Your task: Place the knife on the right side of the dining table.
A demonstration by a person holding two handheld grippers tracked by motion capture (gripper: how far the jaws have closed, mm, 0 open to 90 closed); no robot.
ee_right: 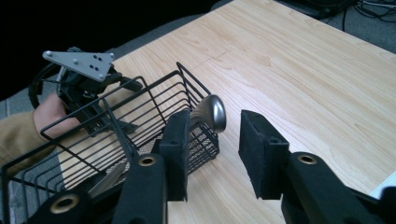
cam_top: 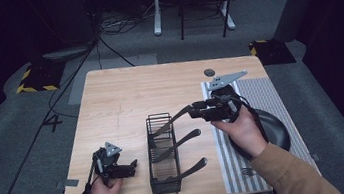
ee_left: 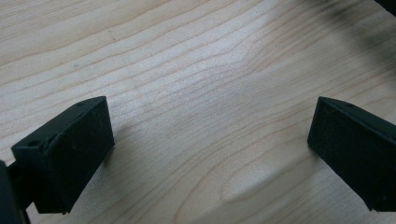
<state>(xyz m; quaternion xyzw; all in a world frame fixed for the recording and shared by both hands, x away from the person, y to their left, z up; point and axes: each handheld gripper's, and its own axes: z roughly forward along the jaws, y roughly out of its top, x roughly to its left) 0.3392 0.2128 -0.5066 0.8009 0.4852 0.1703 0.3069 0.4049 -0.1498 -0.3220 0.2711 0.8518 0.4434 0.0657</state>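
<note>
We are looking down at a wire basket [cam_top: 162, 153] sitting at the centre bottom of the surface [cam_top: 125, 98], with three utensils leaning out of it to the right. Our right gripper [cam_top: 193, 110] is hanging just right of the top utensil's handle [cam_top: 177, 117]. In the right gripper view the handle's rounded end [ee_right: 212, 113] is lying just beyond the released jaws, beside the left one, untouched. Our left gripper [cam_top: 131, 167] is resting at lower left, jaws spread wide over bare wood.

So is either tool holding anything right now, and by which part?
Nothing is held. The right tool stands open at the handle end of a utensil in the basket, not pinching it; the left tool is open over bare table.
</note>
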